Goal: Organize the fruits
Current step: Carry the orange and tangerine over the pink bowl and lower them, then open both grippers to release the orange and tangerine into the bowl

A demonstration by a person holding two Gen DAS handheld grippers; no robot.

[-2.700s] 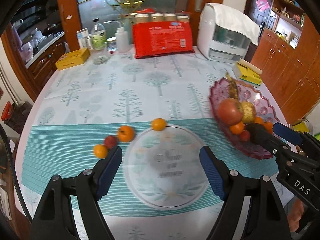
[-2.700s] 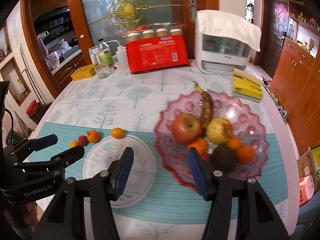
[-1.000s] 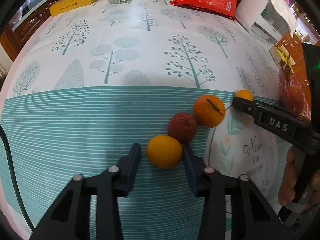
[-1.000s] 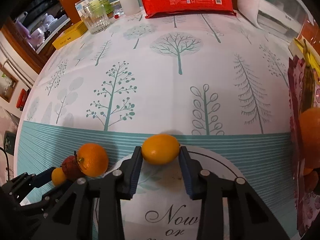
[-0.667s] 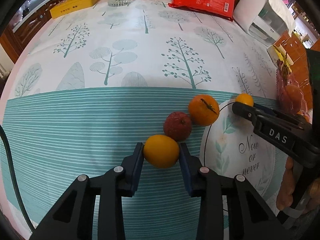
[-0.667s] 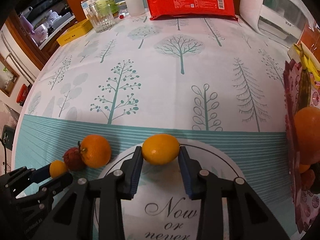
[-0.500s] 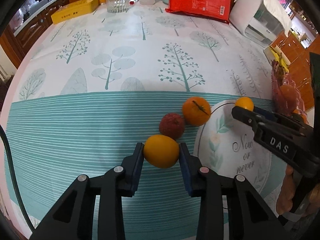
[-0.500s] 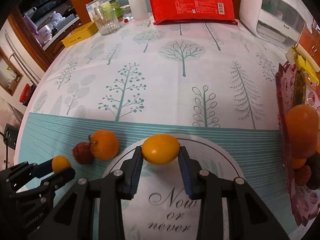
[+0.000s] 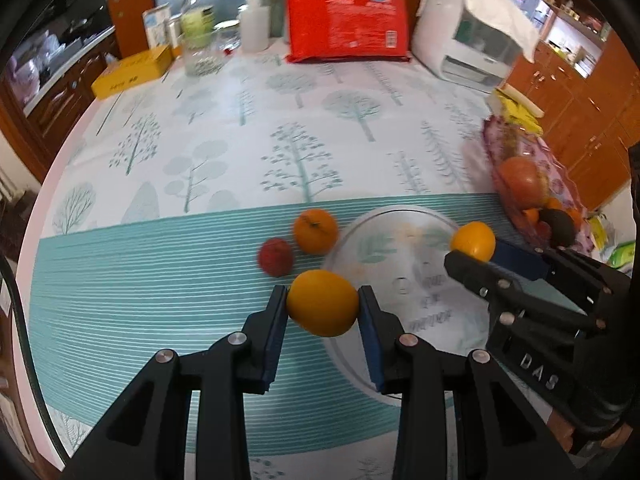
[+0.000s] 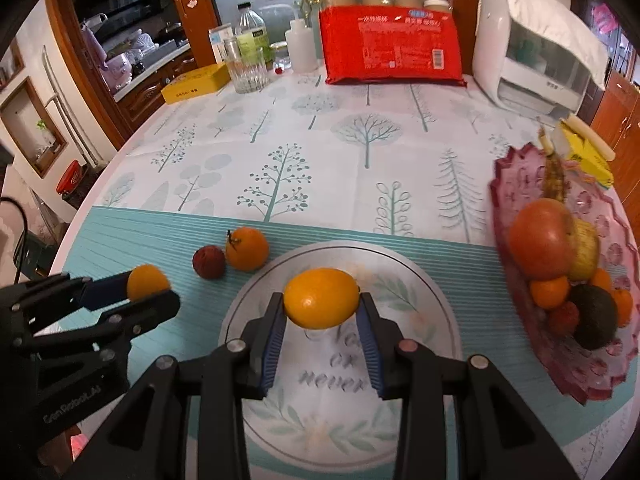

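Observation:
My left gripper (image 9: 322,306) is shut on a small orange (image 9: 322,304) and holds it above the table, at the left edge of the round white plate (image 9: 404,240). My right gripper (image 10: 321,306) is shut on another small orange (image 10: 321,298) and holds it over the plate (image 10: 400,280). A stemmed orange (image 9: 315,231) and a red lychee (image 9: 275,256) lie on the striped cloth left of the plate; they also show in the right wrist view, the orange (image 10: 247,249) and the lychee (image 10: 209,262).
A pink glass fruit bowl (image 10: 616,376) with an apple, a banana, an avocado and small fruits stands at the right. A red packet (image 10: 390,50), bottles, a glass (image 10: 245,70), a yellow box (image 10: 196,82) and a white appliance (image 10: 532,52) line the table's far side.
Both grippers closed on their oranges about a second ago and have lifted them off the table, pulling back. The stemmed orange and lychee stay in place.

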